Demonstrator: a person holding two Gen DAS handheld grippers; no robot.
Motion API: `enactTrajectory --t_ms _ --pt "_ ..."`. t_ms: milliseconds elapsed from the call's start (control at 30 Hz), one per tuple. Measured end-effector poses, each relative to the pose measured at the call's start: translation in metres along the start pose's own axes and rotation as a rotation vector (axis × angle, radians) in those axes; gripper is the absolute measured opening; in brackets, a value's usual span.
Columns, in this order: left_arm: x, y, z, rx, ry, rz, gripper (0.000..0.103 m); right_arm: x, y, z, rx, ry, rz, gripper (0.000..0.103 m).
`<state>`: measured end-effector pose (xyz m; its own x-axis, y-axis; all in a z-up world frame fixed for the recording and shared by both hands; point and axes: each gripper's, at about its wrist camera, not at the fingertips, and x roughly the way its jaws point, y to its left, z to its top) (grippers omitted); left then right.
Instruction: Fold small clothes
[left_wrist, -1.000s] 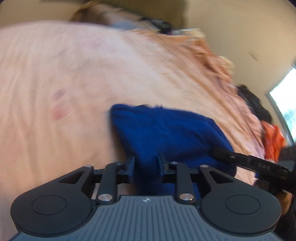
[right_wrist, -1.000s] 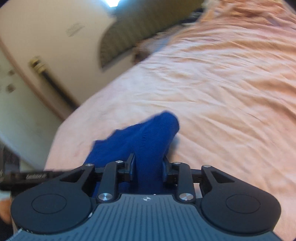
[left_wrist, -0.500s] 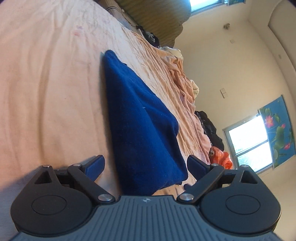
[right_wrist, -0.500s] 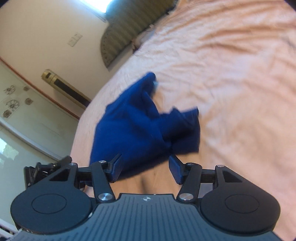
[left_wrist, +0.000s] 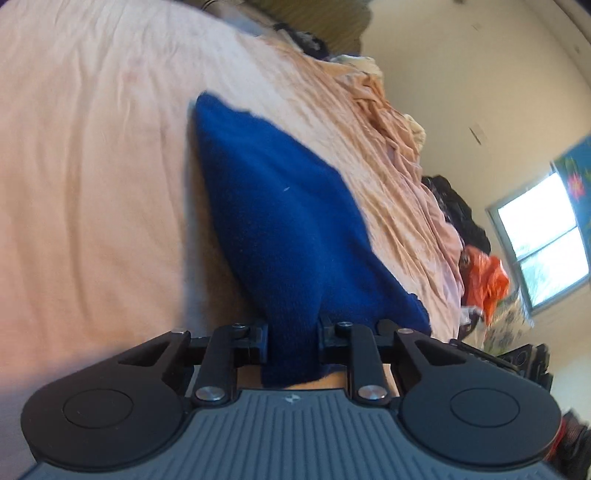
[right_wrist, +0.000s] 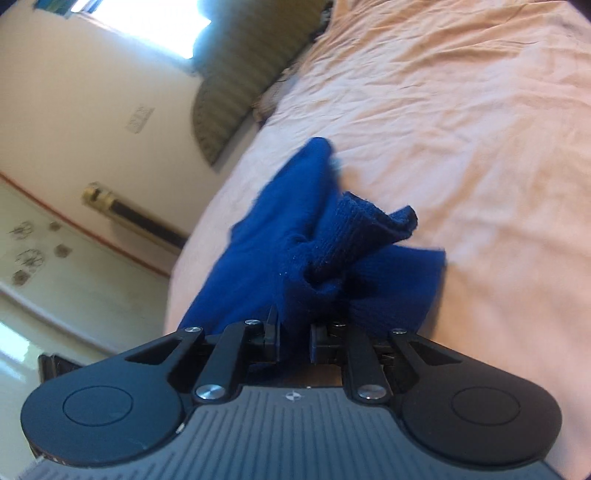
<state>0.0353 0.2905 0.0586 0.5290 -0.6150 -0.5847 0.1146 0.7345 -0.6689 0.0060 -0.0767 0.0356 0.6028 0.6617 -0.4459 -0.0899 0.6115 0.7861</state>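
My left gripper (left_wrist: 292, 341) is pinched narrow on the near end of the blue cloth (left_wrist: 284, 221), with knit fabric filling the gap between its two fingers and a tongue of it hanging down behind them toward the gripper body. From there the cloth runs away from me as a long wedge across the peach sheet (left_wrist: 92, 184), its far corner resting on the bed. On the right of that view the sheet bunches into heavy wrinkles, and past it I see a dark heap (left_wrist: 458, 206), an orange item (left_wrist: 487, 277) and a bright window (left_wrist: 543, 240); the picture is somewhat blurred, so I cannot name those things more closely. My right gripper (right_wrist: 293, 341) is also clamped tight on the cloth (right_wrist: 280, 251), gripping a gathered bunch right at its fingertips. In that view the fabric is crumpled: a ribbed edge (right_wrist: 369, 218) folds up and over just ahead of the fingers, one flap spreads to the right on the sheet (right_wrist: 480, 129), and a longer part stretches away to a rounded tip. A striped headboard (right_wrist: 240, 88) stands against the wall at the far end of the bed.
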Motion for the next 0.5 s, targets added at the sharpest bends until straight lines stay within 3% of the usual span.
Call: enactTrajectory --t_ms 100,200,233,267,300,367,400,433,500 --pt "-0.027 -0.001 -0.015 0.047 0.044 0.005 0.021 -0.018 0.001 -0.033 0.015 0.059 0.029 0.018" --pt "-0.025 0.011 -0.038 0.113 0.095 0.074 0.023 -0.014 -0.017 -0.060 0.073 0.107 0.016 0.019" --pt "-0.021 0.018 -0.044 0.117 0.090 0.078 0.026 -0.012 -0.022 -0.065 0.075 0.103 0.006 0.025" --pt "-0.023 0.022 -0.047 0.113 0.064 0.050 0.027 -0.015 -0.023 -0.067 0.054 0.077 0.005 0.022" --pt "-0.025 0.024 -0.046 0.106 0.068 0.039 0.030 -0.020 -0.021 -0.064 0.032 0.070 -0.001 0.030" --pt "-0.037 0.023 -0.040 0.080 0.077 0.045 0.042 -0.038 -0.014 -0.055 0.011 0.032 -0.012 0.035" --pt "-0.048 0.019 -0.036 0.089 0.036 0.062 0.053 -0.051 -0.010 -0.047 -0.028 -0.004 -0.014 0.035" --pt "-0.063 0.013 -0.034 0.134 -0.040 0.094 0.072 -0.061 -0.004 -0.040 -0.073 -0.053 -0.040 0.035" --pt "-0.089 -0.008 -0.033 0.296 -0.219 0.190 0.091 -0.075 0.012 -0.021 -0.185 -0.180 -0.143 0.035"
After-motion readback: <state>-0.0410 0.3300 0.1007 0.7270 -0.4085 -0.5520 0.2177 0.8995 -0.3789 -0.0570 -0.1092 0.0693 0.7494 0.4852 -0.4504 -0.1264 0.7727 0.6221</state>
